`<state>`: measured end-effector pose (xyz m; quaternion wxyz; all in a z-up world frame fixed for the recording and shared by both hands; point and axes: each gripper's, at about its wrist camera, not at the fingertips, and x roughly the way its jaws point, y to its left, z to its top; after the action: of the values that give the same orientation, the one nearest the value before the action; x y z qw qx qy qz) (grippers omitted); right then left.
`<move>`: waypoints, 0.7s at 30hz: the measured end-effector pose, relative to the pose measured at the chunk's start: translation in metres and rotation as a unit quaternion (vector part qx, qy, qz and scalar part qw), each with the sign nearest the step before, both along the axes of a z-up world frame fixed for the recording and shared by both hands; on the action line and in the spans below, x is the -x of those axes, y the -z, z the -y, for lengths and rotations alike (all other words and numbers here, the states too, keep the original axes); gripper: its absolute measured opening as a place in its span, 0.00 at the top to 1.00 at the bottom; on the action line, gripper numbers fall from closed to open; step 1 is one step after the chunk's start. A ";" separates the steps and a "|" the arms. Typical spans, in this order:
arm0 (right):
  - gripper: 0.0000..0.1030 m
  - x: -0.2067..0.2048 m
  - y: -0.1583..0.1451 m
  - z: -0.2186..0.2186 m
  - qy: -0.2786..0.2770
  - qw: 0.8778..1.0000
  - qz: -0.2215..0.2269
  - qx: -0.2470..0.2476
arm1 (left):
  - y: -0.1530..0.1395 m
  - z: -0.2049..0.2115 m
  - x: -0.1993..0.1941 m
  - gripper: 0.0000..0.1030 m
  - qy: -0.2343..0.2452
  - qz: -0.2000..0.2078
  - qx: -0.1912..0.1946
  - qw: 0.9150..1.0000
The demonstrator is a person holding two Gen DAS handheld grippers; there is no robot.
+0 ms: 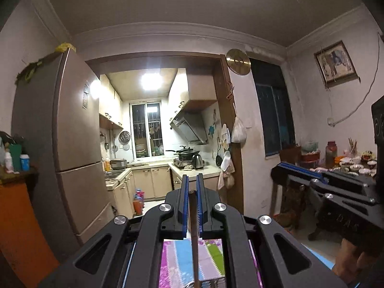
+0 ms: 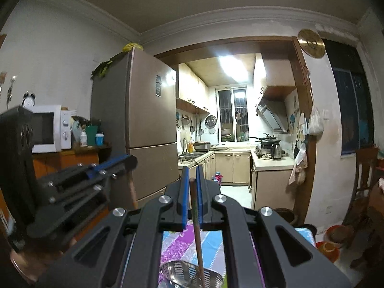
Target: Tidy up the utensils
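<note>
Both grippers are raised and face the kitchen doorway. My left gripper (image 1: 191, 186) is shut on a brown wooden chopstick (image 1: 194, 240) that hangs down between its blue pads. My right gripper (image 2: 191, 176) is shut on another brown chopstick (image 2: 198, 235), whose lower end reaches toward a perforated metal utensil holder (image 2: 189, 273) below. The right gripper also shows at the right of the left wrist view (image 1: 324, 180). The left gripper also shows at the left of the right wrist view (image 2: 96, 170), with its chopstick (image 2: 132, 192) hanging under it.
A colourful patterned mat (image 1: 177, 261) lies below the grippers. A tall fridge (image 2: 144, 124) stands left of the doorway, with a microwave (image 2: 48, 128) on an orange cabinet beside it. A table with bowls and jars (image 1: 355, 165) is at the right. A wooden chair (image 2: 364, 180) stands by the right wall.
</note>
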<state>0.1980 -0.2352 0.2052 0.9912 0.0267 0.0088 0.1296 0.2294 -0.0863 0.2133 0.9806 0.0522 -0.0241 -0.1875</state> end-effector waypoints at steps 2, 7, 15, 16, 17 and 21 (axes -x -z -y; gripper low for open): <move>0.96 -0.015 0.008 0.000 0.005 1.000 -0.001 -0.009 | 0.009 0.002 -0.012 0.93 0.010 0.007 0.010 1.000; 0.96 -0.047 0.040 0.003 0.016 0.999 -0.019 -0.034 | 0.045 0.006 -0.045 0.93 0.008 0.001 0.013 1.000; 0.95 -0.078 0.104 -0.002 0.010 0.994 -0.088 -0.061 | 0.115 -0.004 -0.084 0.93 0.017 -0.064 0.011 0.998; 0.95 -0.080 0.114 -0.004 0.010 0.993 -0.098 -0.061 | 0.124 -0.005 -0.087 0.93 0.018 -0.075 0.011 0.997; 0.95 -0.081 0.121 -0.004 0.010 0.992 -0.108 -0.061 | 0.130 -0.005 -0.088 0.93 0.017 -0.082 0.010 0.996; 0.95 -0.079 0.129 0.000 0.023 0.990 -0.124 -0.064 | 0.143 -0.013 -0.092 0.92 0.008 -0.104 0.014 0.994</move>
<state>0.2771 -0.2355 0.0764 0.9814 0.1066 0.1223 0.1027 0.3216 -0.0733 0.0702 0.9769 0.0180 0.0750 -0.1993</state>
